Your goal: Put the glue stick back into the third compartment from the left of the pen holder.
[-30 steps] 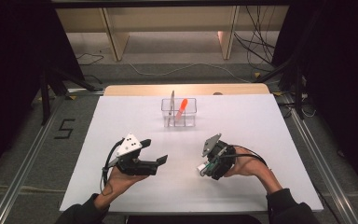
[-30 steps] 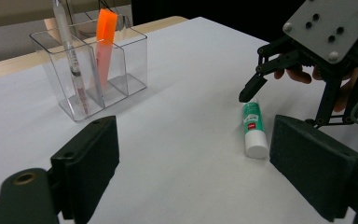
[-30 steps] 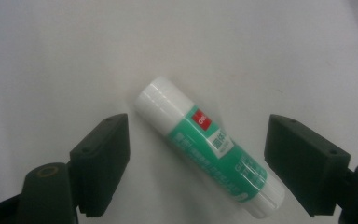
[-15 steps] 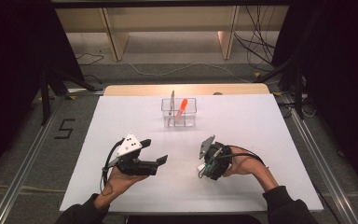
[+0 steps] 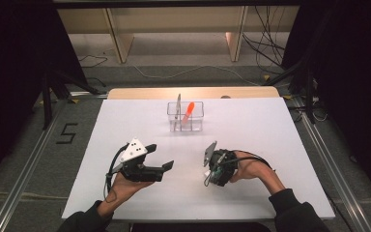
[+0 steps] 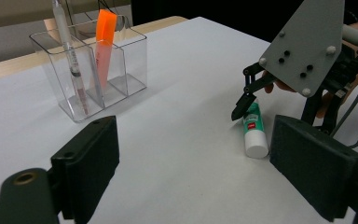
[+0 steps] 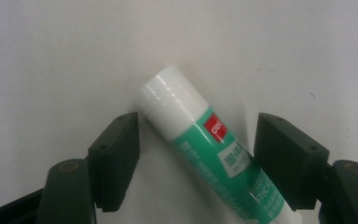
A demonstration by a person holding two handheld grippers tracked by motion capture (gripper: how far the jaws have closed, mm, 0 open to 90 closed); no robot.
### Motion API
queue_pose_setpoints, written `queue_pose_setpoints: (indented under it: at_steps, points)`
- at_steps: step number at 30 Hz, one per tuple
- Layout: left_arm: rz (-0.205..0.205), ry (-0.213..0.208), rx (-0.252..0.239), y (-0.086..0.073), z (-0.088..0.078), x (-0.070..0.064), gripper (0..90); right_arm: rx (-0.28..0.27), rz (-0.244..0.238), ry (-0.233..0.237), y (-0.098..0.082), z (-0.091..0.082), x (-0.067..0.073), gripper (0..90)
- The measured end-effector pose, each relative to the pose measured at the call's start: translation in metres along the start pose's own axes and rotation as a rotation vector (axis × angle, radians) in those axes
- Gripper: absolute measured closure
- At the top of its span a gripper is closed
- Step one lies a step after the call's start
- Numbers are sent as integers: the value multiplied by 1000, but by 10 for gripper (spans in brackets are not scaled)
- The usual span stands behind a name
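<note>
Right gripper view: glue stick [image 7: 205, 144] lying flat and slantwise on the white bench [image 7: 51, 56], white cap toward upper left, green label toward lower right.
Right tongs [image 7: 196, 158]: just been closing, jaws either side of the glue stick, gaps visible on both sides, no pad pressing yet.
Left gripper view: right tongs [image 6: 244, 105] tilted down over the glue stick [image 6: 254, 128].
Left tongs [image 6: 205, 163]: released, wide apart, nothing between, held above the bench.
Clear organiser [image 5: 185, 117]: far side of the bench, well apart from both tongs; orange marker [image 5: 188, 111] and thin pen [image 5: 178, 105] standing in separate compartments.
</note>
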State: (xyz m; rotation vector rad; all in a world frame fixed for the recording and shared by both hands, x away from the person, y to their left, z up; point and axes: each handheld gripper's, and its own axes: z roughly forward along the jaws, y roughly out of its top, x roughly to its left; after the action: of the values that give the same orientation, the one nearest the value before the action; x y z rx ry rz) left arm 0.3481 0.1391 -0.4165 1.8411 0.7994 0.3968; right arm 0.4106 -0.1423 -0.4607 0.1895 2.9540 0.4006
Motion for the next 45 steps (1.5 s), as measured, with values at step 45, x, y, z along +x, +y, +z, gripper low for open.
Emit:
queue_pose_setpoints:
  at_steps: [45]
  points:
    - [-3, 8, -4, 1, -1, 0, 155, -27, -118, -91, 12, -28, -5, 660]
